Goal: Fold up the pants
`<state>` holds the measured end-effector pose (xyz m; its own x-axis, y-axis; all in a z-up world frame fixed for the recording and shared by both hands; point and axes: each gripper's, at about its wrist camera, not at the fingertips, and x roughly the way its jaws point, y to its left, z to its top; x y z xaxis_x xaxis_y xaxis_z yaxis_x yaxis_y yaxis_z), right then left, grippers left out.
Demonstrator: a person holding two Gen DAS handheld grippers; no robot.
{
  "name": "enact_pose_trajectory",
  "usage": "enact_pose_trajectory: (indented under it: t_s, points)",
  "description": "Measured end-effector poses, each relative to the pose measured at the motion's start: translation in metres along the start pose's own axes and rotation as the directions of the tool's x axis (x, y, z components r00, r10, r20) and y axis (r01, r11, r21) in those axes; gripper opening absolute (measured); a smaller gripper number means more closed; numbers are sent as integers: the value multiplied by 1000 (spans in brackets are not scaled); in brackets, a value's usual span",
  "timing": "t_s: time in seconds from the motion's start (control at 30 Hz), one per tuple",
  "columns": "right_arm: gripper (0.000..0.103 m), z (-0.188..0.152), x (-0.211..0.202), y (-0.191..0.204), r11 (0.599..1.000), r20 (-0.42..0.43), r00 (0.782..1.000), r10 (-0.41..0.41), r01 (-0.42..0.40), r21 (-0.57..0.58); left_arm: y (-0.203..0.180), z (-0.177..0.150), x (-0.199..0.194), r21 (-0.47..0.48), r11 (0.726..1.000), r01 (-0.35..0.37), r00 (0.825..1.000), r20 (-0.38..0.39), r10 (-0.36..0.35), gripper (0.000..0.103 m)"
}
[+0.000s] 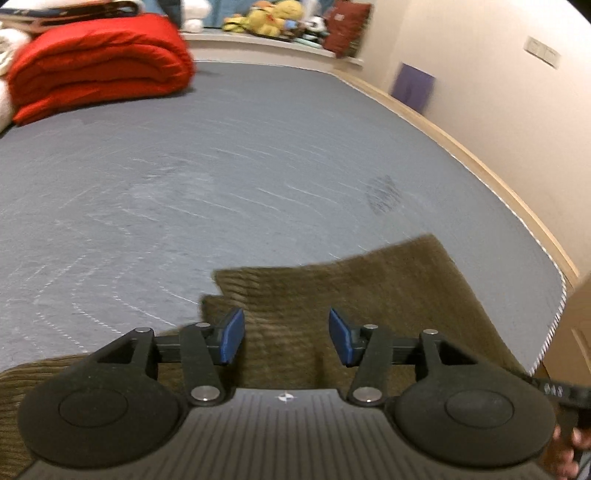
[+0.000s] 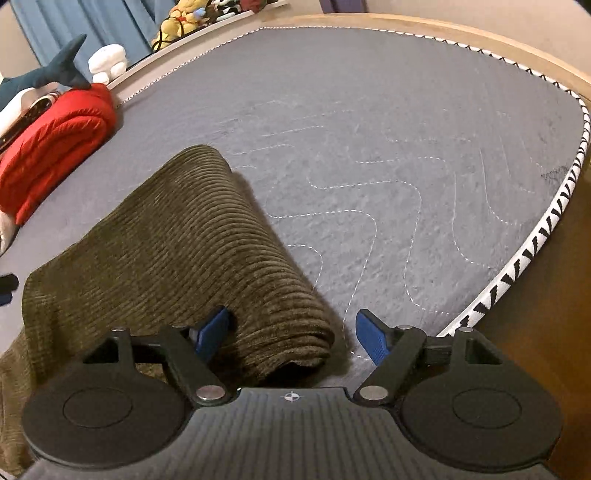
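Note:
Olive-brown corduroy pants (image 1: 362, 291) lie on the grey mattress (image 1: 184, 177). In the left wrist view my left gripper (image 1: 286, 336) is open, its blue pads wide apart just above the cloth, holding nothing. In the right wrist view the pants (image 2: 177, 251) lie folded over, with a rounded fold edge at the lower middle. My right gripper (image 2: 293, 336) is open. Its left pad (image 2: 212, 332) touches or lies behind the fold, and its right pad (image 2: 371, 339) is over bare mattress (image 2: 388, 147).
A folded red quilt (image 1: 99, 62) lies at the far left of the mattress, also in the right wrist view (image 2: 51, 147). Plush toys (image 1: 269, 16) sit on a ledge behind. The mattress edge with zigzag piping (image 2: 535, 240) and a wooden frame run along the right.

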<state>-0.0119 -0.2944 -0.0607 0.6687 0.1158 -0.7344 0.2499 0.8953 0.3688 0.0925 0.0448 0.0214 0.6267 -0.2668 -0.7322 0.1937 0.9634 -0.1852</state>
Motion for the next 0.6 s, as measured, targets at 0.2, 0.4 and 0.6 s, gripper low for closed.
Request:
enact_pose_trajectory:
  t_s: [0.2,0.4,0.6]
  points:
    - [77,0,-1,4,1000,-4,1000,9,-9,-1,3,-26,54,101,995,-13,978,-206,33,2]
    - [67,2,-3,7,1000,-3,1000,21,-21,-23,-8,-24,41,100,995,-11,986,-166,28,27]
    - [60,1,-4,13,998,8,1000,23,-22,-52,-21,-26,37,139,990,-37,988,-140,56,36]
